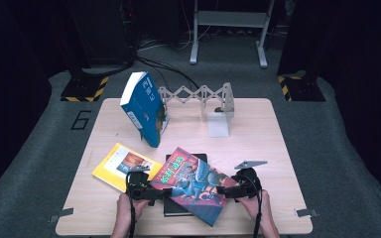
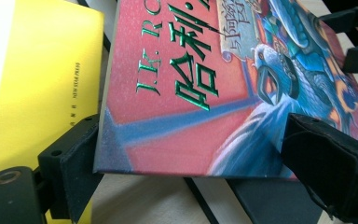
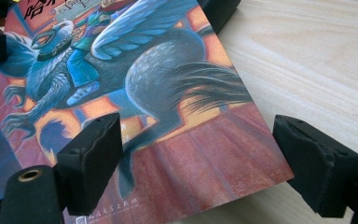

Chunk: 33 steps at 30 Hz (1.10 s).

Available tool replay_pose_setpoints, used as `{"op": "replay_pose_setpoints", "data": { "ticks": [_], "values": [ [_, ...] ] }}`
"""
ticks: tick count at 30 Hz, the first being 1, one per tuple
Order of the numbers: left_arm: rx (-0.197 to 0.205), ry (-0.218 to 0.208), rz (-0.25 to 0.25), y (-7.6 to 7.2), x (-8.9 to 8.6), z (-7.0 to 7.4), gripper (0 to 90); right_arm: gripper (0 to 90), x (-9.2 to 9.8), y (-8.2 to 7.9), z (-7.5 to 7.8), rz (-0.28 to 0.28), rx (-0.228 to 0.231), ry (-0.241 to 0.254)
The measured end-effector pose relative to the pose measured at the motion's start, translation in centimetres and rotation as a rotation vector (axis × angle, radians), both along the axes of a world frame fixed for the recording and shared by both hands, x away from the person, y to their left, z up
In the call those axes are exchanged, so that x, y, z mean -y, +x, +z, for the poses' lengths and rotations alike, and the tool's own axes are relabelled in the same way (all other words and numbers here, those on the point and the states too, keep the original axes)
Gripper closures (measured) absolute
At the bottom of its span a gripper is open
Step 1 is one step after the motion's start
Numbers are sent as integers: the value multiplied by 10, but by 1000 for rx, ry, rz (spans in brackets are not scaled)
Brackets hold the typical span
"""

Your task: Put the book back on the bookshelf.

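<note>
A red paperback with a winged creature on its cover (image 1: 191, 186) (image 2: 191, 93) (image 3: 168, 93) lies tilted across a black book (image 1: 178, 209) (image 2: 270, 200) at the table's front middle. My left gripper (image 1: 151, 192) (image 2: 193, 140) is shut on the paperback's left end, with one pad under the spine edge and the other on the cover. At the opposite end my right gripper (image 1: 228, 191) (image 3: 198, 140) is shut on the book as well, one pad on the cover and one at the corner.
A yellow book (image 1: 121, 166) (image 2: 37, 70) lies flat to the left of the paperback. At the back, a blue book (image 1: 141, 106) leans against a grey expanding rack (image 1: 198, 94), and a white block (image 1: 218, 124) stands beside it. The wooden table (image 1: 263, 144) ends just behind my hands.
</note>
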<state>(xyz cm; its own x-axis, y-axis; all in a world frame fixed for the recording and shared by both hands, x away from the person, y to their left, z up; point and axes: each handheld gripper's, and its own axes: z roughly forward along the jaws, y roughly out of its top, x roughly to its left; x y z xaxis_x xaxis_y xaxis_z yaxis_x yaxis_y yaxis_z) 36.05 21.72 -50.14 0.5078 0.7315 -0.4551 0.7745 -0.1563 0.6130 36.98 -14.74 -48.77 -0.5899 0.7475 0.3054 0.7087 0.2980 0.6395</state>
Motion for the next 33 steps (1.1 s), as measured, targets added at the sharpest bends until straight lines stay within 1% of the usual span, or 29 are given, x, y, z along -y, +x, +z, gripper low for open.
{"op": "replay_pose_setpoints", "data": {
  "ticks": [1,3,5,8,10,11,12,14,15,17,18,21,22,23,25,26,27,28,29,30,32,33],
  "values": [
    [2,0,9,0,0,0,95,167,-1,-1,0,4,13,-7],
    [-6,9,3,0,-2,1,95,166,-4,-5,1,-11,6,-8],
    [-8,12,1,0,-2,1,96,165,-6,-7,1,-11,3,-8],
    [-15,10,-1,0,-3,2,96,163,-6,-7,2,7,8,-17],
    [-16,9,0,-2,-4,2,99,163,-6,-6,2,6,-1,-10],
    [-13,10,1,-2,-5,2,101,164,-7,-5,2,12,9,-11],
    [-12,9,15,-4,-4,1,102,162,-8,-6,3,5,2,-12],
    [-7,12,19,-6,-5,1,102,161,-9,-5,3,7,11,-20],
    [-12,14,10,-6,-6,2,102,160,-10,-6,3,4,12,-20],
    [-7,21,27,-9,-8,3,104,161,-10,-6,3,2,9,-25],
    [-10,23,34,-11,-10,3,105,162,-10,-7,3,-1,4,-21],
    [-17,20,43,-15,-15,3,112,163,-10,-11,2,-11,7,-12],
    [-25,31,42,-16,-17,4,118,165,-10,-13,2,-22,-4,-9],
    [-23,29,46,-17,-18,3,128,167,-10,-14,2,-21,9,-14],
    [-26,26,46,-18,-19,3,138,167,-12,-19,2,-40,12,-17],
    [-32,25,45,-19,-19,3,139,167,-12,-21,3,-44,22,-25],
    [-30,22,37,-18,-18,3,149,167,-14,-22,3,-47,39,-34],
    [-31,5,39,-17,-17,2,153,167,-15,-23,4,-45,42,-42],
    [-44,-9,27,-16,-16,2,154,168,-16,-24,4,-49,50,-45],
    [-51,-14,27,-14,-14,2,152,169,-17,-25,5,-54,31,-46],
    [-63,-26,26,-12,-14,1,145,169,-18,-26,5,-47,41,-49],
    [-68,-33,27,-11,-15,1,148,169,-18,-26,5,-46,39,-49]
  ]
}}
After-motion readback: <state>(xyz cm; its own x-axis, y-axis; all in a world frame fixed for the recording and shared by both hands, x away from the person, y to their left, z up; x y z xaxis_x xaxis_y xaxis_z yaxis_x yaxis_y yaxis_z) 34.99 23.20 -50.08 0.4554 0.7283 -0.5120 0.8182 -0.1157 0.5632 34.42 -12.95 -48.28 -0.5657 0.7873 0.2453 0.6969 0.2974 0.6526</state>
